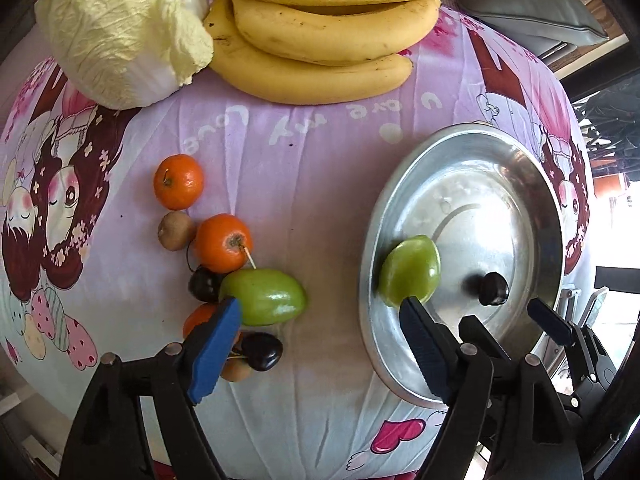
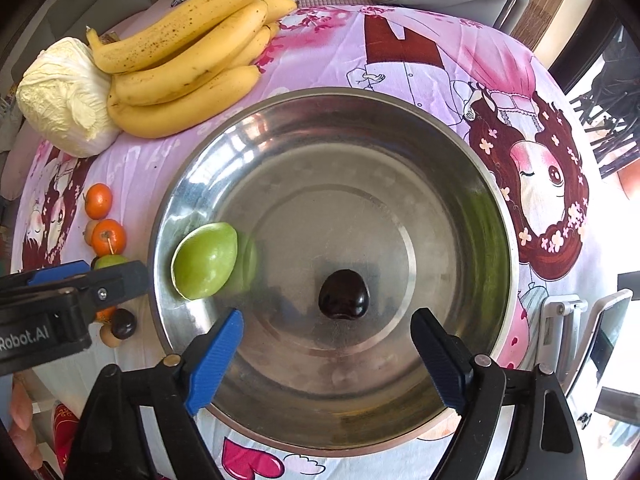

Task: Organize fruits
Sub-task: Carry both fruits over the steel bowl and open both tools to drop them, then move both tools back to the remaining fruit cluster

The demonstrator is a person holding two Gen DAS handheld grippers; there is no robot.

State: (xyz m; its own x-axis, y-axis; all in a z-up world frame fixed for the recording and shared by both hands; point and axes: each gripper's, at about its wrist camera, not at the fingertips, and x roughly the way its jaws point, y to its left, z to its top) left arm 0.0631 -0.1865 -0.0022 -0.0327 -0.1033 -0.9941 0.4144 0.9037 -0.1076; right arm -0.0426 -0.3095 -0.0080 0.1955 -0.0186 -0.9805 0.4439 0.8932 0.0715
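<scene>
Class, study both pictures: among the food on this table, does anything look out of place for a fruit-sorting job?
Yes: the cabbage, lying against the bananas at the table's far edge, is a vegetable among fruit. Nothing looks spilled or damaged; the green fruit and cherry sit in the metal dish.

Both grippers: black plastic frames, silver pivot screws behind the fingers, ribbed blue pads; "Robot.AI" lettering marks the left gripper.

Both tools point almost straight down. The left tool stands with its jaws spread wide and nothing between its fingers. The right tool is likewise spread wide and grips nothing. It sits close beside the left one, whose black body shows at its left
</scene>
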